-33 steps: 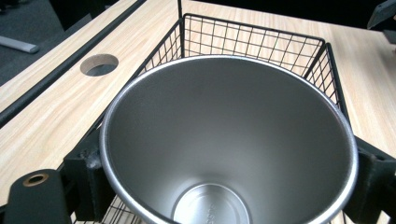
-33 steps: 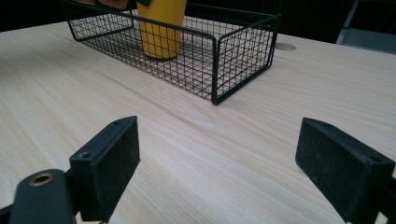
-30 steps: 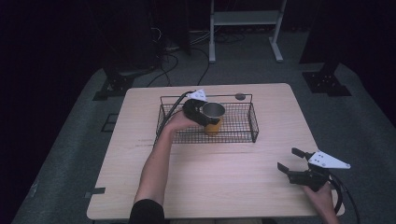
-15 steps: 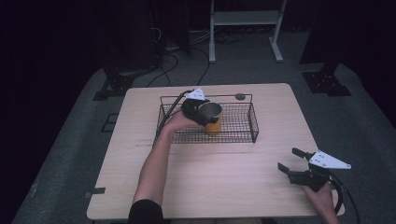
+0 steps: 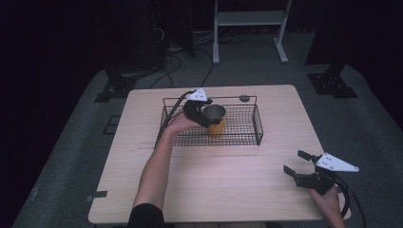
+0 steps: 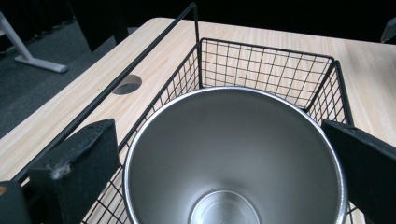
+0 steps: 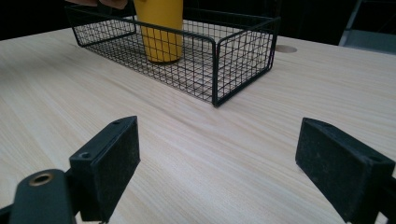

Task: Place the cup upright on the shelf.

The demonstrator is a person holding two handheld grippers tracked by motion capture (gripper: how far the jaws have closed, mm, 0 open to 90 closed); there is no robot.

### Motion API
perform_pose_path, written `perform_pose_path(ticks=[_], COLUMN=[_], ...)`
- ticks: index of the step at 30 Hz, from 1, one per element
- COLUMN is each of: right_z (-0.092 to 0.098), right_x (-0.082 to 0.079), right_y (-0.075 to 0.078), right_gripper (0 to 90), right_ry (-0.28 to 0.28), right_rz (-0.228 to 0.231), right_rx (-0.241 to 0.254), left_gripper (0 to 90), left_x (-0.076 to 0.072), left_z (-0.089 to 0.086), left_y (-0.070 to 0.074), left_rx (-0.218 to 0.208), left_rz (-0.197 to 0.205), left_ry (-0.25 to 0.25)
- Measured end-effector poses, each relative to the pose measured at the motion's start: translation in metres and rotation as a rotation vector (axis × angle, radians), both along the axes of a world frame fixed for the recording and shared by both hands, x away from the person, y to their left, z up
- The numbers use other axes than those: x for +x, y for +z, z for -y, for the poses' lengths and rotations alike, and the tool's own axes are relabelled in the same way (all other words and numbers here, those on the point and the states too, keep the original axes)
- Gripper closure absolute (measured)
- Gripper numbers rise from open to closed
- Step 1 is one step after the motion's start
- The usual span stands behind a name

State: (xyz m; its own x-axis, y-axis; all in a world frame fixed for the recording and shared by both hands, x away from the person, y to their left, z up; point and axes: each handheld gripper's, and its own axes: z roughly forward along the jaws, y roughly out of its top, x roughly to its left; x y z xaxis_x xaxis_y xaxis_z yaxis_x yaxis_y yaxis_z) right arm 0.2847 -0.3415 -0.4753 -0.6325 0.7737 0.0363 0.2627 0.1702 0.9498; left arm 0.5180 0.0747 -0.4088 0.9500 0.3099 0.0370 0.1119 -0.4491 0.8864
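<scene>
My right gripper (image 7: 217,172): jaws spread wide apart, nothing between them, low over the table.
Table (image 7: 261,140): pale wood grain, bare under and ahead of my jaws; a round hole (image 7: 286,48) near its far edge.
Wire basket (image 7: 219,56): black, standing on the table well ahead of me, its near corner turned toward my jaws.
Yellow cup (image 7: 160,28): upright inside the basket, top cut off by the frame.
</scene>
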Motion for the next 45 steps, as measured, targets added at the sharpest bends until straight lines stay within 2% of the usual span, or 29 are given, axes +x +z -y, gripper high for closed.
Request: perform_pose_path(ticks=[25, 28, 37, 45], right_z=[0.001, 0.001, 0.000, -0.001], right_x=[0.000, 0.000, 0.000, 0.000], right_y=[0.000, 0.000, 0.000, 0.000], right_gripper=[12.7, 12.7, 12.7, 12.7], right_ry=[0.006, 0.006, 0.006, 0.003], right_rz=[-0.003, -0.002, -0.004, -0.006], right_rx=[0.007, 0.005, 0.000, -0.007], left_gripper=[0.0, 0.0, 0.0, 0.0], left_x=[-0.002, -0.004, -0.012, -0.023], left_z=[-0.005, -0.007, -0.010, -0.010], left_y=[0.010, 0.015, 0.028, 0.034], left_rx=[-0.058, -0.084, -0.094, -0.101], left_rz=[0.022, 0.029, 0.060, 0.075], left_ry=[0.009, 0.009, 0.001, -0.016])
